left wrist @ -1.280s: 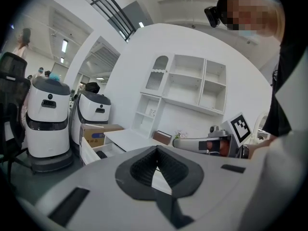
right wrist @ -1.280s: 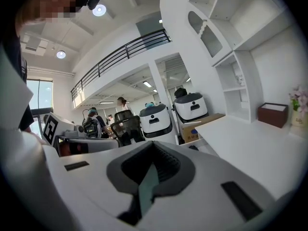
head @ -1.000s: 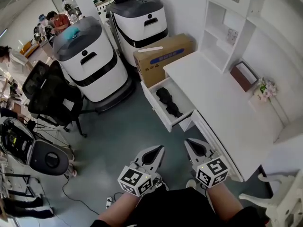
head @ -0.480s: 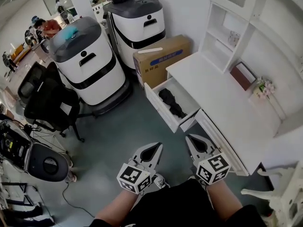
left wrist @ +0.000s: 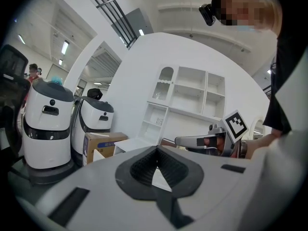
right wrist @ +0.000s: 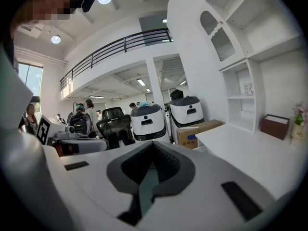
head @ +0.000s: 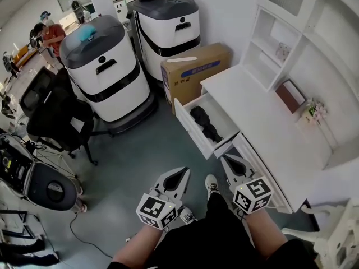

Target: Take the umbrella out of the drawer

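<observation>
A black folded umbrella (head: 203,123) lies inside the open white drawer (head: 188,130), which is pulled out of the white desk (head: 263,128). Both grippers are held low, short of the drawer, above the grey floor. My left gripper (head: 183,172) is shut with nothing in it and points toward the drawer's front. My right gripper (head: 225,159) is also shut and empty, just below the drawer's near corner. The left gripper view shows the closed tips (left wrist: 156,148) and the right gripper (left wrist: 202,141) beside them. The right gripper view shows its closed tips (right wrist: 153,143). The umbrella is hidden in both gripper views.
A cardboard box (head: 196,69) stands on the floor behind the drawer. Two white wheeled machines (head: 106,66) (head: 168,27) stand at the left and back. A black office chair (head: 53,114) is at far left. A white shelf unit (head: 280,43) and a brown box (head: 290,94) sit on the desk.
The person has stepped toward the desk, and both shut grippers have come closer to the drawer. A shoe now shows between the grippers.
</observation>
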The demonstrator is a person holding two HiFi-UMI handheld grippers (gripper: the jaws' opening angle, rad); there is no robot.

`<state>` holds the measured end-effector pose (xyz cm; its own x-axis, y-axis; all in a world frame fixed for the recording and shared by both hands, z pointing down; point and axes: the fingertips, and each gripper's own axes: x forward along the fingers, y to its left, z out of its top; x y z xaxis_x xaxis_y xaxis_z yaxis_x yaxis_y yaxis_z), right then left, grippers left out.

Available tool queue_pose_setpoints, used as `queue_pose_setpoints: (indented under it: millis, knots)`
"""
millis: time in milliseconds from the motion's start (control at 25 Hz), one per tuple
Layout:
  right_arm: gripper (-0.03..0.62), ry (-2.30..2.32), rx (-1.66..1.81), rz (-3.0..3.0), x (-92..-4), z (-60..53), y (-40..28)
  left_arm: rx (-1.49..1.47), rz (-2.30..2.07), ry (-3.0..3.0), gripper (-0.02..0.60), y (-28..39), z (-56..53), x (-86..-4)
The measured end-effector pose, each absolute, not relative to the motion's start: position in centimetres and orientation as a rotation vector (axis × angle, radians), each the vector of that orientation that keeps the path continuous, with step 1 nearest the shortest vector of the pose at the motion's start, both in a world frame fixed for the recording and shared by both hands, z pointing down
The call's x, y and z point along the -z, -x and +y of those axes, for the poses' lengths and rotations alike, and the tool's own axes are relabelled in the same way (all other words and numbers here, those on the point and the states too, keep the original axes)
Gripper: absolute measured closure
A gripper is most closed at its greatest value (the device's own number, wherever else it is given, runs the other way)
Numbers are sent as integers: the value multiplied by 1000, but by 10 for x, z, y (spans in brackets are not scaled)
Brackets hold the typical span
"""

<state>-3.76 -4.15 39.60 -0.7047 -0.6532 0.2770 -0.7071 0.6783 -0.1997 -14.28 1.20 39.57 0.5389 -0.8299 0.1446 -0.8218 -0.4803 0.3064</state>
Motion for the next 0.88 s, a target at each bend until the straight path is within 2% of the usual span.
queue_pose_setpoints:
  millis: [480, 880]
  knots:
    - [594, -1026, -474, -2707, -422, -130, 38, 19, -1386, -2446, 584, 132, -55, -408]
    - [592, -1018, -522, -2630, -478, -205, 36, -3, -1340, -2503, 584, 113, -112, -433]
